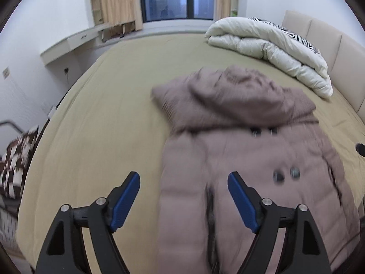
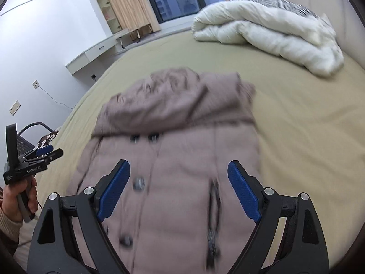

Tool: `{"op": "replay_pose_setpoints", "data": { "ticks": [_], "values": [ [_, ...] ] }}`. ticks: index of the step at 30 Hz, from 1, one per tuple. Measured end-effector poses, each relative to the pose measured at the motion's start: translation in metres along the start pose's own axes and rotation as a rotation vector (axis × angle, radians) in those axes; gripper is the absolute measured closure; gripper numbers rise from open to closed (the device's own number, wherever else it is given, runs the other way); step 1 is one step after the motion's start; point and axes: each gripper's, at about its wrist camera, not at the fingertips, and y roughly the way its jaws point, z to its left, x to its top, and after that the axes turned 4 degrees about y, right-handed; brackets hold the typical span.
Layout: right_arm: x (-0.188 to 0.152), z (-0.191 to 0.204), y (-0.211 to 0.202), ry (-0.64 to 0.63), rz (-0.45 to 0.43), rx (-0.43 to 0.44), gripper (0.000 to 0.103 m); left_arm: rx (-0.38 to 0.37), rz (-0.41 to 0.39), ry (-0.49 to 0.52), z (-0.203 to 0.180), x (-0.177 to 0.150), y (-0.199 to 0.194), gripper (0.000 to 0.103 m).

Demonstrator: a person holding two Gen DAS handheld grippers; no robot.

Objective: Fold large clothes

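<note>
On the left, the left claw (image 1: 183,202) hangs above the bed (image 1: 91,125) with its blue pads (image 1: 125,202) spread wide and nothing between them; in its own view one pad sits over bare sheet and the other over the near left part of the coat (image 1: 239,155). From the right wrist view a hand (image 2: 17,202) grips that tool's handle off the coat's left edge, clear of the cloth. The coat, a large mauve padded one with a hood (image 2: 173,98) and dark buttons (image 2: 138,182), lies flat and face up in the middle of the olive bed, hood toward the window, its sleeves seemingly tucked in along the body, though blur makes that hard to confirm. To the right, the right claw (image 2: 179,190) also stands spread and empty, poised over the coat's front above the button row. Farther right and back, a rolled white duvet (image 2: 269,34) lies well apart from the coat. Both tools appear to be between grasps, so the step in hand looks like resetting for the next fold. That calls for each claw to descend on a matching edge or corner of the coat, pinch through the thick padding, and carry the two sides together evenly.
</note>
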Motion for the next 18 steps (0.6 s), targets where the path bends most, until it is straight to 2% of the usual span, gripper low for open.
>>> {"op": "replay_pose_setpoints", "data": {
  "ticks": [4, 6, 9, 10, 12, 14, 18],
  "values": [
    [-0.069, -0.037, -0.057, 0.061, 0.058, -0.067, 0.015, 0.027, 0.072, -0.042, 0.021, -0.07, -0.029, 0.021],
    [-0.096, -0.051, -0.08, 0.085, 0.078, -0.116, 0.015, 0.009, 0.112, -0.074, 0.027, -0.1, -0.038, 0.021],
    [-0.133, -0.069, -0.101, 0.144, 0.112, -0.155, 0.015, 0.01, 0.161, -0.06, 0.023, -0.135, -0.043, 0.021],
    [-0.139, -0.073, -0.099, 0.151, 0.125, -0.16, 0.015, 0.013, 0.172, -0.053, 0.021, -0.143, -0.043, 0.021],
    [-0.154, -0.083, -0.102, 0.149, 0.135, -0.189, 0.015, -0.027, 0.182, -0.078, 0.02, -0.154, -0.044, 0.021],
    [-0.164, -0.095, -0.093, 0.167, 0.184, -0.212, 0.015, -0.033, 0.183, -0.092, 0.019, -0.162, -0.047, 0.021],
    [-0.183, -0.119, -0.085, 0.279, 0.255, -0.144, 0.015, -0.042, 0.199, -0.114, 0.024, -0.173, -0.047, 0.02]
  ]
}}
